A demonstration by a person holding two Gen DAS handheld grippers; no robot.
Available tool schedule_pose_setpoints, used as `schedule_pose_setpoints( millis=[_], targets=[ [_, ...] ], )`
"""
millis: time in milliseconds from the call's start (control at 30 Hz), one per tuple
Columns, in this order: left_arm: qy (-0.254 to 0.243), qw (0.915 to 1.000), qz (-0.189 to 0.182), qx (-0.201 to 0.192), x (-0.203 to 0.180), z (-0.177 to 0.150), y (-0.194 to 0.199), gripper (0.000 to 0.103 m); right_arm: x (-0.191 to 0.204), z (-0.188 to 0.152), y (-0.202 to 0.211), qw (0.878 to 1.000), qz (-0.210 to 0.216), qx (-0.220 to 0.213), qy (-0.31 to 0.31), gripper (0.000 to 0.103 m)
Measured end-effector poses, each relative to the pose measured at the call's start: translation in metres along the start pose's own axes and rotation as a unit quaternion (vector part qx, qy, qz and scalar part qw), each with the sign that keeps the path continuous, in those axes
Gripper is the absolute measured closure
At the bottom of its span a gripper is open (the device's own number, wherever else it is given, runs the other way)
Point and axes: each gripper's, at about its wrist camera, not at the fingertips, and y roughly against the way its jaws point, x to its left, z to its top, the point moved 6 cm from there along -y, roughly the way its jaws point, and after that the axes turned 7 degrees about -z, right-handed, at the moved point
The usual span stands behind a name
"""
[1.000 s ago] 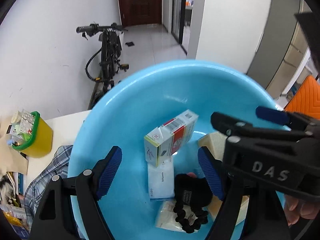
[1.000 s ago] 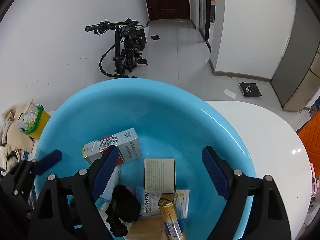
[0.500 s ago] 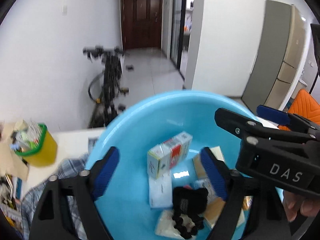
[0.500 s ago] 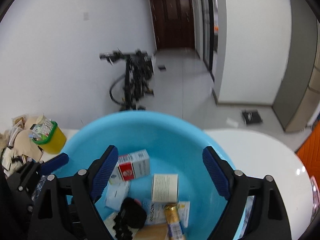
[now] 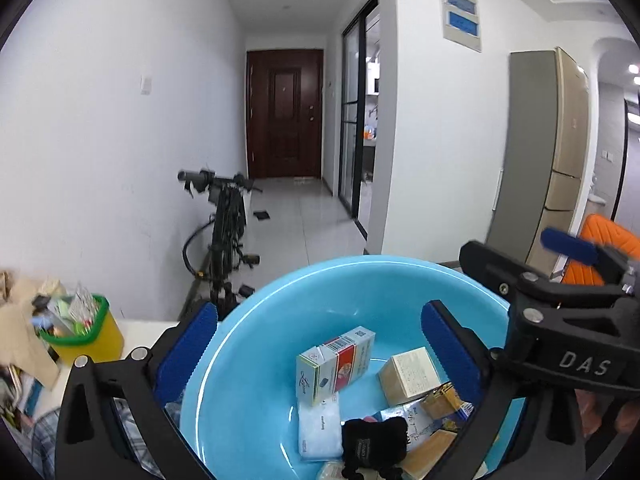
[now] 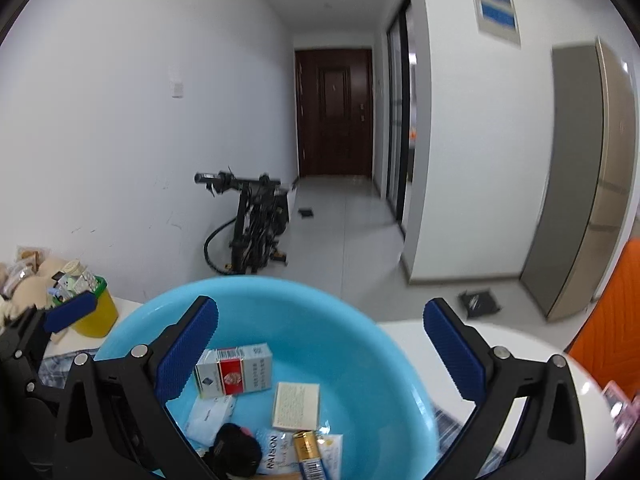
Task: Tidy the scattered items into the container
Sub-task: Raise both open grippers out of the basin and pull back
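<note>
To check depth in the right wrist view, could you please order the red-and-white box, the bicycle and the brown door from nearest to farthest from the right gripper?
1. Red-and-white box: in the blue basin, just past the right gripper, toward its left finger.
2. Bicycle: on the floor against the left wall.
3. Brown door: at the hallway's far end.

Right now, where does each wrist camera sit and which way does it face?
Left wrist: on the left gripper, jaws opening and empty, looking down into the blue basin and along the hallway; the right gripper and some fingers show.
Right wrist: on the right gripper, also opening and empty, facing likewise; the left gripper shows.
Shared: basin, red-and-white box, bicycle, door.
</note>
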Motion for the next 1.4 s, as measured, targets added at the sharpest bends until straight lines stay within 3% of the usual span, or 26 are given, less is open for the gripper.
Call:
schedule_pose_setpoints(
  millis=[200, 367, 533, 633, 800, 1000, 1100, 1167, 1267, 1400],
  targets=[
    [-0.028, 0.9992, 0.023, 0.014, -0.004, 0.002, 0.017, 0.0, -0.001, 0.002, 0.029, 0.999, -0.009, -0.021, 0.042, 0.001],
    [0.001, 0.9999, 0.012, 0.003, -0.003, 0.002, 0.043, 0.0, -0.005, 0.003, 0.055, 0.999, 0.008, -0.034, 0.031, 0.001],
    [-0.003, 0.9991, 0.043, 0.006, -0.002, 0.001, 0.056, 0.0, -0.012, 0.003, 0.072, 0.999, 0.006, -0.035, 0.019, 0.001],
    [-0.004, 0.9993, 0.025, -0.028, -0.003, 0.001, 0.075, 0.0, -0.022, 0.002, 0.082, 0.999, 0.005, -0.036, 0.003, 0.001],
    [-0.006, 0.9986, 0.018, -0.05, -0.009, 0.007, 0.102, 0.0, -0.032, 0.001, 0.107, 0.998, -0.017, -0.059, 0.021, 0.0],
    [-0.007, 0.9962, 0.003, -0.087, -0.024, 0.013, 0.159, 0.0, -0.043, -0.002, 0.147, 0.998, 0.008, -0.063, -0.009, 0.0],
    [-0.017, 0.9946, 0.02, -0.1, -0.03, 0.009, 0.182, 0.0, -0.039, -0.006, 0.167, 0.998, 0.013, -0.064, -0.006, 0.0],
    [-0.009, 0.9952, 0.023, -0.094, -0.032, 0.004, 0.192, 0.0, -0.036, -0.012, 0.184, 0.998, 0.023, -0.065, -0.009, 0.0],
    [0.033, 0.9976, 0.004, -0.06, -0.028, -0.011, 0.197, 0.0, -0.025, -0.02, 0.221, 0.994, 0.079, -0.077, -0.007, 0.0],
    [0.039, 0.9968, 0.022, -0.067, -0.026, -0.023, 0.213, 0.0, -0.012, -0.029, 0.255, 0.992, 0.085, -0.085, 0.032, 0.0]
  ],
)
